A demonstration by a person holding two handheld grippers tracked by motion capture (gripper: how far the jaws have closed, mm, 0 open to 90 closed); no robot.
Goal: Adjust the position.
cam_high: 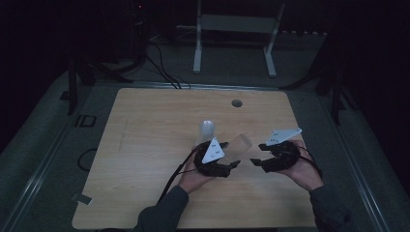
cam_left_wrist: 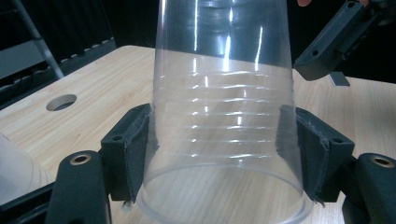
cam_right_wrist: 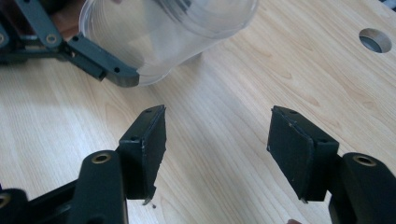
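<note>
A clear ribbed plastic cup (cam_high: 240, 145) lies tilted just above the wooden table (cam_high: 145, 154), and my left gripper (cam_high: 235, 165) is shut on it. In the left gripper view both pads press the cup's (cam_left_wrist: 224, 93) sides near its wide rim, with the left gripper (cam_left_wrist: 222, 125) around it. My right gripper (cam_high: 257, 154) is just right of the cup, open. In the right gripper view nothing is between the right gripper's (cam_right_wrist: 219, 130) jaws, only bare wood, and the cup (cam_right_wrist: 173, 28) lies beyond them to the upper left.
A second pale cup (cam_high: 207, 129) stands on the table just behind my left hand. A round cable hole (cam_high: 236, 103) sits near the table's far edge. Beyond the table are a white frame (cam_high: 234, 29) and dark cables on the floor.
</note>
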